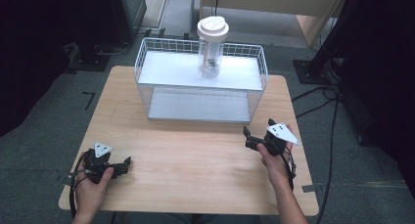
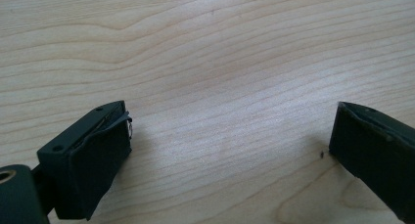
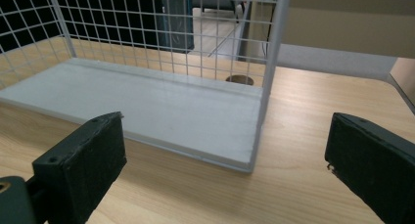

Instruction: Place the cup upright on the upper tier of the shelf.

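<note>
A wire rack (image 1: 254,94) with two white shelves stands at the far middle of the tabletop (image 1: 195,160), and a clear bottle (image 1: 211,48) with a white lid stands upright on its top shelf. The right tongs (image 1: 258,132) hover just near of the rack's right corner, jaws spread wide and holding nothing, aimed at the lower shelf (image 3: 147,111). The left tongs (image 1: 125,166) sit low at the near left, well apart from the rack, jaws also wide over bare wood.
</note>
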